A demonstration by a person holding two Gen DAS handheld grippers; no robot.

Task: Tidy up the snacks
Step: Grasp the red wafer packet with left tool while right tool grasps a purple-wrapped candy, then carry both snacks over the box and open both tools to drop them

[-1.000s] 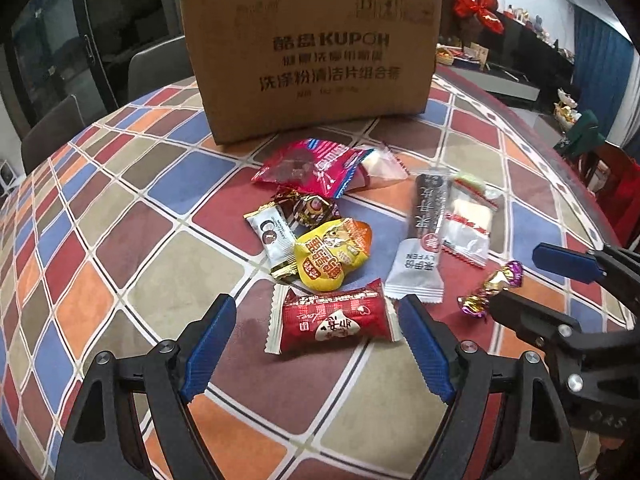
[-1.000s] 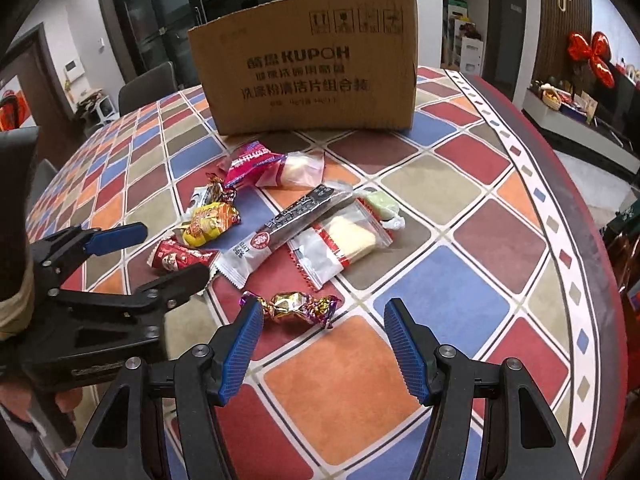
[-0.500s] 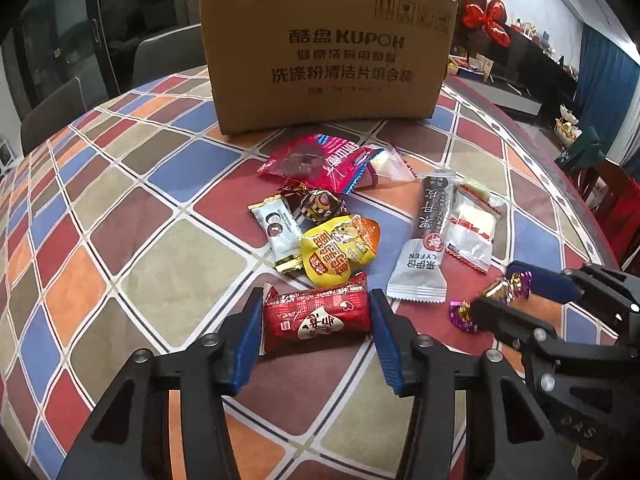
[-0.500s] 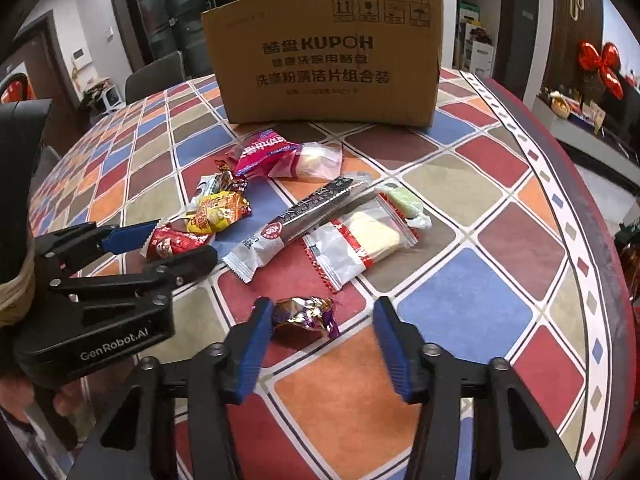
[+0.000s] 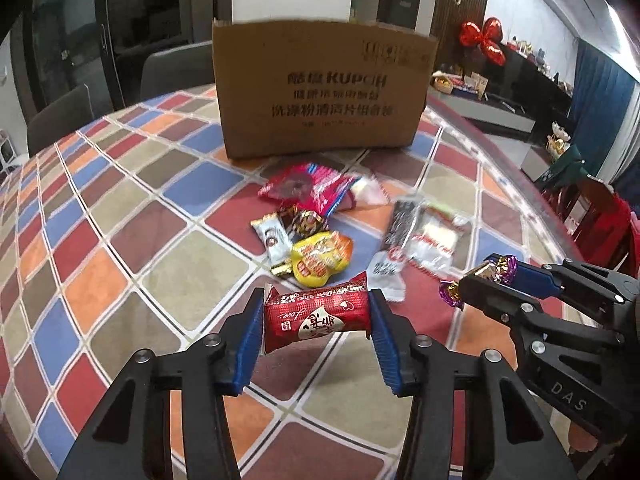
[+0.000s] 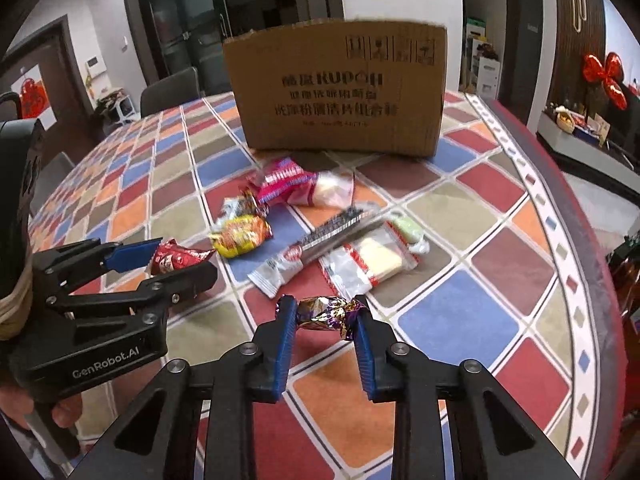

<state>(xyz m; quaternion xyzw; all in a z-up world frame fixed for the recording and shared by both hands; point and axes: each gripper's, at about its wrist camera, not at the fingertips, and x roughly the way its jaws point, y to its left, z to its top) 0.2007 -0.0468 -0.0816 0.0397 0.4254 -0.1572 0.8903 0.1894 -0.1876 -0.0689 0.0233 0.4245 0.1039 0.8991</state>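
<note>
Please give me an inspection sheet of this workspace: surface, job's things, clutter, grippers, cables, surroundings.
Surface: round table with a colourful checked cloth.
Job's things: red snack packet and foil-wrapped candy, both gripped; yellow packet, pink packet, black stick packet and clear packets lying loose; cardboard box upright behind them.
Clutter: nothing seen.
Grippers: left gripper shut on the red snack packet; right gripper closing on the candy.
Cables: nothing seen.
Surroundings: grey chairs, red balloon bow, sideboard.

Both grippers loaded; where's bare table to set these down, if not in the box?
Bare tablecloth runs wide left of the snack pile, and right of the clear packets out to the table rim. Crowded: between pile and box.
</note>
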